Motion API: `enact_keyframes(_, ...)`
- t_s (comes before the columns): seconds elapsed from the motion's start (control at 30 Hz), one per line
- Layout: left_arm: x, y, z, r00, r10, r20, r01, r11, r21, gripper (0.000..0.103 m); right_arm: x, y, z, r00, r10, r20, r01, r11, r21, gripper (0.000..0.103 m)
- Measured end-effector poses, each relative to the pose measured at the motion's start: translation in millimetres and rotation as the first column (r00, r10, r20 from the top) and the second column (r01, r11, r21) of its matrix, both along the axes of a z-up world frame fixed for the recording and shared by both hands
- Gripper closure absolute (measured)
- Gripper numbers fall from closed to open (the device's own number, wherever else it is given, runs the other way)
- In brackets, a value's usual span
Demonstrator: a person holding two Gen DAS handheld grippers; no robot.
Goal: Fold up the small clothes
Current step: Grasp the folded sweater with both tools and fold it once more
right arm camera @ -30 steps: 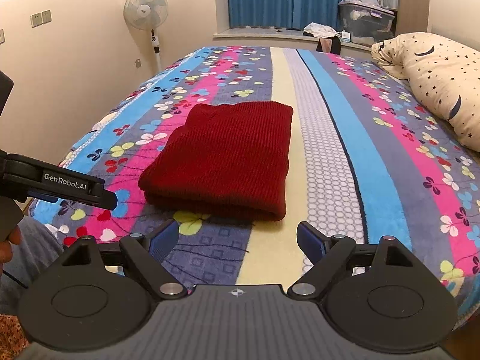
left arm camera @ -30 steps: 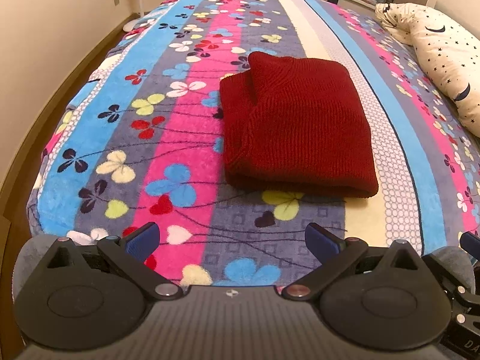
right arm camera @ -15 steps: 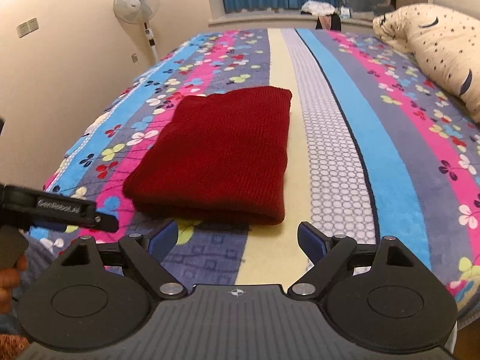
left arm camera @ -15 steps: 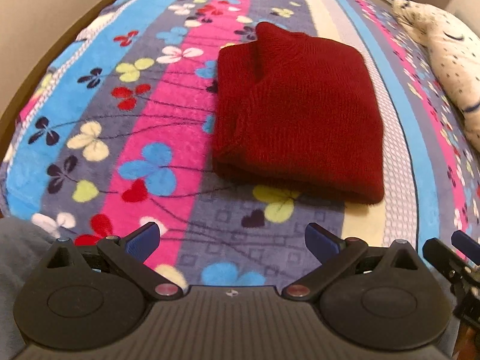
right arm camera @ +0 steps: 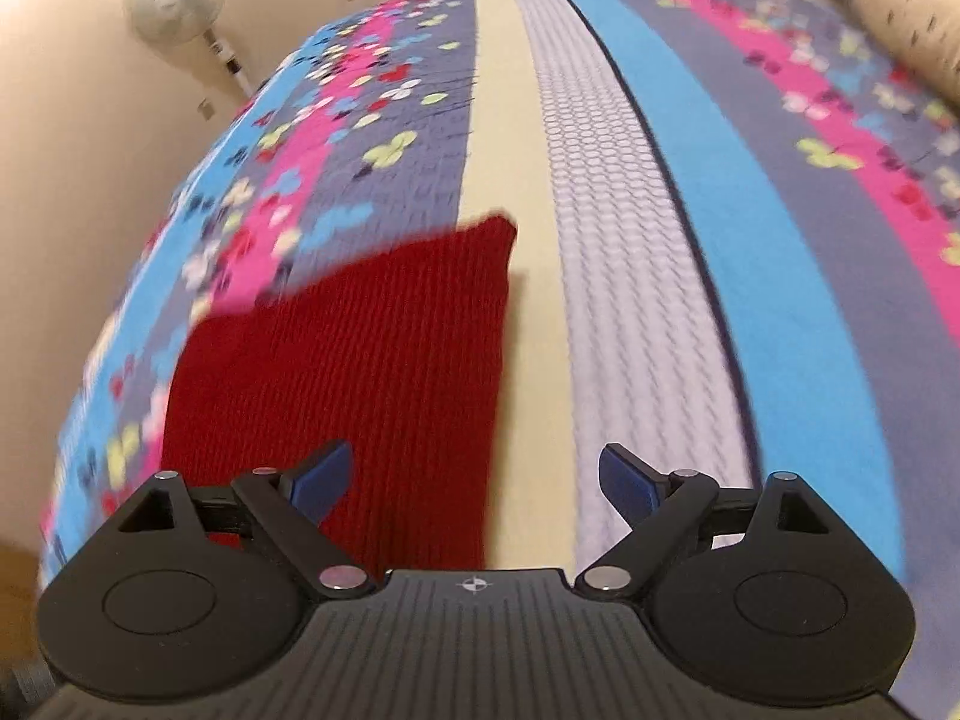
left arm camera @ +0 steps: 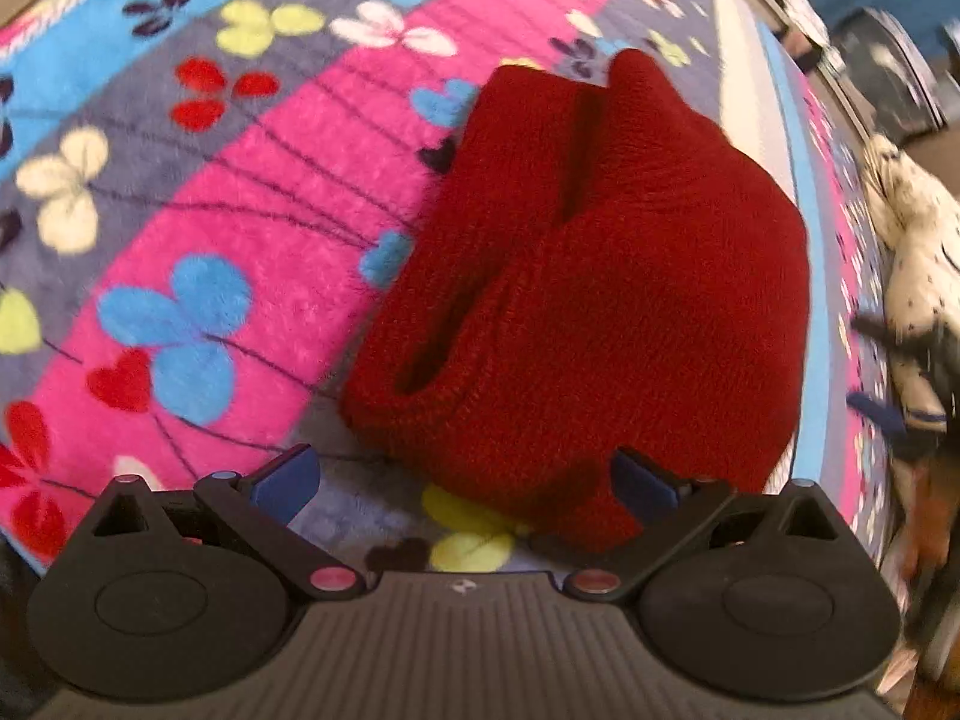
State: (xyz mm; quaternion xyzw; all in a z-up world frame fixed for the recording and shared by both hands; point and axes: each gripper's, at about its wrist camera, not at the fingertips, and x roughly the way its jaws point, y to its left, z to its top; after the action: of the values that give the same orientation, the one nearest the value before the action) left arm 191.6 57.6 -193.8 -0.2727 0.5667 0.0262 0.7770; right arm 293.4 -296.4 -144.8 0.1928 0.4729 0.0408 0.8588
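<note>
Blurring right view's sweater (right arm camera: 360,372) edge.

The folded sweater (left arm camera: 600,300) lies on the bedspread (left arm camera: 240,192), at twelve o'clock from the left gripper (left arm camera: 462,483). The pillow (left arm camera: 918,252) lies at three o'clock. From the right gripper (right arm camera: 474,480), the sweater sits at eleven o'clock, the fan (right arm camera: 174,0) far behind.

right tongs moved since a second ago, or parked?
Yes. The right tongs have swung in low over the red sweater's near right corner; the fan now sits at the frame's top, and the sweater fills the lower left.
</note>
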Motion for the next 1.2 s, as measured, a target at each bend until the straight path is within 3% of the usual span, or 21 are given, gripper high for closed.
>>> enact_keyframes(0.2, 14.1, 11.4, -27.7, 0.996, 0.072, -0.052, -0.075, 0.996, -0.042, 0.000, 108.0, -3.7, -48.4, 0.995, 0.033, -0.096, -0.027, 0.998, 0.061, 0.012)
enact_keyframes(0.37, 22.8, 11.7, -38.5, 0.994, 0.099, -0.042, -0.102, 0.992, -0.068, 0.000, 145.1, 5.9, -83.6, 0.985, 0.121, -0.119, -0.096, 0.975, 0.202, 0.011)
enact_keyframes(0.4, 25.6, 8.8, -37.2, 0.996, 0.087, -0.035, -0.089, 0.995, -0.051, 0.000, 148.3, 9.8, -87.6, 0.984, 0.137, -0.114, -0.110, 0.970, 0.218, 0.017)
enact_keyframes(0.43, 29.7, 6.3, -33.4, 0.996, 0.083, -0.030, -0.084, 0.996, -0.024, 0.007, 150.3, 15.8, -89.8, 0.982, 0.156, -0.109, -0.131, 0.968, 0.213, 0.038)
enact_keyframes(0.5, 34.8, 6.3, -22.0, 0.996, 0.088, 0.015, -0.088, 0.996, 0.017, 0.026, 144.4, 26.8, -83.6, 0.974, 0.221, -0.055, -0.212, 0.967, 0.139, 0.064)
enact_keyframes(0.53, 41.1, 8.0, -16.5, 0.997, 0.075, 0.024, -0.075, 0.997, 0.029, 0.039, 136.9, 26.7, -78.9, 0.972, 0.234, -0.020, -0.230, 0.966, 0.118, 0.068)
enact_keyframes(0.6, 56.7, 11.6, -9.9, 0.999, 0.033, 0.030, -0.034, 0.999, 0.041, 0.046, 119.4, 11.8, -73.9, 0.985, 0.174, 0.006, -0.173, 0.975, 0.142, 0.071)
enact_keyframes(0.67, 82.7, 7.8, 0.0, 0.995, -0.082, 0.051, 0.076, 0.992, 0.104, 0.048, 98.2, -10.1, -75.3, 0.998, 0.064, -0.008, -0.062, 0.983, 0.175, 0.072)
enact_keyframes(0.77, 142.1, -3.8, 16.9, 0.963, -0.261, 0.072, 0.245, 0.953, 0.178, 0.049, 39.6, -46.7, -85.4, 0.986, -0.167, -0.016, 0.166, 0.955, 0.245, 0.072)
enact_keyframes(0.8, 164.9, -8.8, 20.9, 0.947, -0.313, 0.078, 0.293, 0.936, 0.193, 0.049, 12.9, -58.6, -90.6, 0.964, -0.265, -0.033, 0.263, 0.919, 0.295, 0.072)
enact_keyframes(0.93, 262.4, -55.2, 28.2, 0.837, -0.547, 0.025, 0.526, 0.817, 0.236, 0.047, -94.8, -61.5, -106.3, 0.836, -0.542, -0.088, 0.522, 0.734, 0.435, 0.071)
enact_keyframes(1.03, 291.4, -90.9, 29.4, 0.782, -0.622, -0.033, 0.600, 0.738, 0.308, 0.035, -147.2, -30.4, -111.8, 0.759, -0.645, -0.095, 0.610, 0.653, 0.449, 0.060)
enact_keyframes(1.1, 284.0, -98.9, 33.9, 0.766, -0.641, -0.044, 0.607, 0.700, 0.375, 0.029, -151.7, -27.7, -108.7, 0.745, -0.659, -0.100, 0.635, 0.656, 0.408, 0.045)
enact_keyframes(1.13, 274.0, -94.0, 37.6, 0.762, -0.648, -0.025, 0.602, 0.693, 0.397, 0.023, -146.2, -32.8, -105.5, 0.762, -0.641, -0.095, 0.621, 0.680, 0.390, 0.044)
enact_keyframes(1.2, 256.7, -75.8, 42.3, 0.762, -0.647, 0.027, 0.585, 0.706, 0.399, 0.012, -132.5, -51.5, -95.5, 0.813, -0.577, -0.076, 0.559, 0.739, 0.376, 0.042)
